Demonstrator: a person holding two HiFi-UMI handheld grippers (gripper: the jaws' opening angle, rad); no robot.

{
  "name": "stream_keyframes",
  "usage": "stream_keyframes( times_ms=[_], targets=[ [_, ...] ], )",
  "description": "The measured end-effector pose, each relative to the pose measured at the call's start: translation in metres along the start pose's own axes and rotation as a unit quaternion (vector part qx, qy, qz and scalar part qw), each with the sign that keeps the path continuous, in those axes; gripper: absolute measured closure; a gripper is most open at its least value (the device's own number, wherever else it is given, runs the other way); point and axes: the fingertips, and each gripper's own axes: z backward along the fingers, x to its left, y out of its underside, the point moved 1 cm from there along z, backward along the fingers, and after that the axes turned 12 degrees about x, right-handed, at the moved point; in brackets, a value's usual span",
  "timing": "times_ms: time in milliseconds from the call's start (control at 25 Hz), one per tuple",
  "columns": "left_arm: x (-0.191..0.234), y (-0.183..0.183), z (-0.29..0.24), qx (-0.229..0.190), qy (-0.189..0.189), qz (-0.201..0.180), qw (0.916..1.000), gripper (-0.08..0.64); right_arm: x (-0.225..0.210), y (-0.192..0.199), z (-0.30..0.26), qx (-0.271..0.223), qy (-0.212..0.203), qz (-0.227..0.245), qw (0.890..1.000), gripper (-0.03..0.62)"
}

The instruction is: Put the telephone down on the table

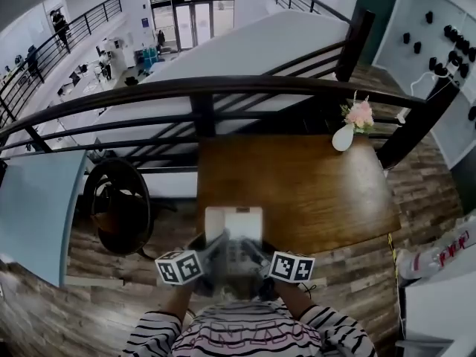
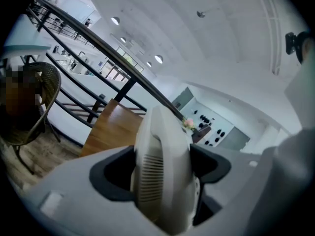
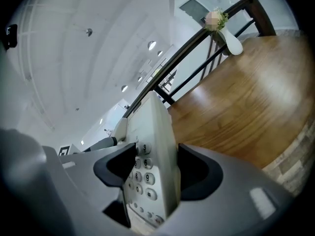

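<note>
Over the near edge of the table, one telephone is pinched in the jaws of the left gripper and the right gripper, with bare wood open ahead up to one vase at the far-right corner.

Vase: white, pink flowers, at your one o'clock.
Chair: dark wicker, your ten o'clock.
Railing: dark, your twelve o'clock.

White telephone at the near edge of the brown wooden table.
Keypad up, handset along its left side, it is clamped between the left gripper and right gripper; whether it touches the wood is unclear.
</note>
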Motion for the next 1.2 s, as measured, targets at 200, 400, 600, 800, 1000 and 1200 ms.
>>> stream_keyframes(
  times_ms=[200,400,600,800,1000,1200],
  targets=[
    [0.017,-0.026,-0.024,0.007,0.005,0.005,0.9999,0.210,-0.011,-0.029,-0.021,-0.002,0.008,-0.005,1.000,0.334],
    [0.035,-0.060,-0.059,0.005,0.000,0.004,1.0000,0.210,-0.029,-0.072,-0.047,0.004,0.004,-0.005,1.000,0.334],
    [0.045,-0.107,-0.096,-0.001,-0.011,0.009,0.9999,0.210,-0.041,-0.131,-0.068,0.015,-0.003,0.001,1.000,0.334],
    [0.064,-0.148,-0.138,-0.006,-0.017,0.016,0.9997,0.210,-0.063,-0.184,-0.096,0.025,-0.005,0.004,1.000,0.334],
    [0.086,-0.184,-0.177,-0.007,-0.022,0.021,0.9995,0.210,-0.082,-0.230,-0.124,0.031,-0.008,0.004,0.999,0.334],
    [0.116,-0.216,-0.214,-0.003,-0.023,0.024,0.9994,0.210,-0.105,-0.268,-0.161,0.041,-0.009,-0.002,0.999,0.334]
  ],
)
